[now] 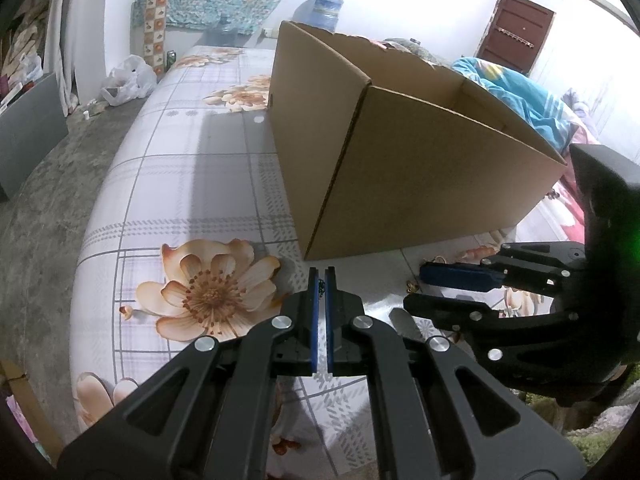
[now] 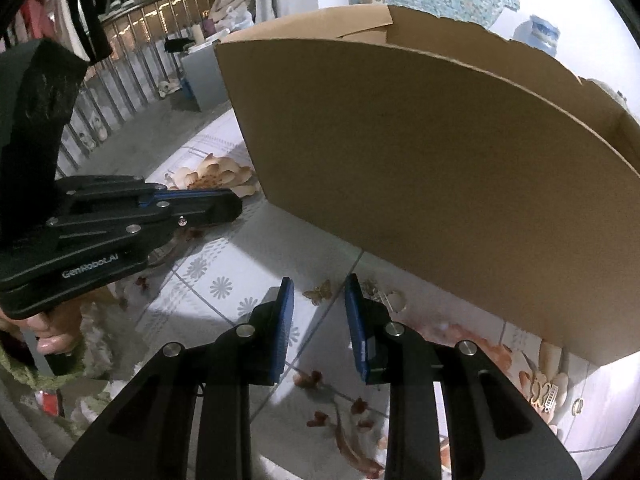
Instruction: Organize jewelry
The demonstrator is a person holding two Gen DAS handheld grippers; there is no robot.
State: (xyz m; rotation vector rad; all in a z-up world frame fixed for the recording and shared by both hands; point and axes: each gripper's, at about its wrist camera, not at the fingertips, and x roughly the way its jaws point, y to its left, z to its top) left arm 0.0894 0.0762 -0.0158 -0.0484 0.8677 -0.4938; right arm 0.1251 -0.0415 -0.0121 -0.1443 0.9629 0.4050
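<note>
Jewelry pieces (image 2: 316, 292) by one box (image 2: 440, 160): several; left gripper (image 1: 320, 276) pinches dark chain, right gripper (image 2: 318, 292) fingers apart.

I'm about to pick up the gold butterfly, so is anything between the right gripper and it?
Nothing visible does. The gold butterfly lies bare on the floral sheet just ahead of the right gripper, in line with its open jaws. Other small pieces lie to its right, not across the path.
</note>
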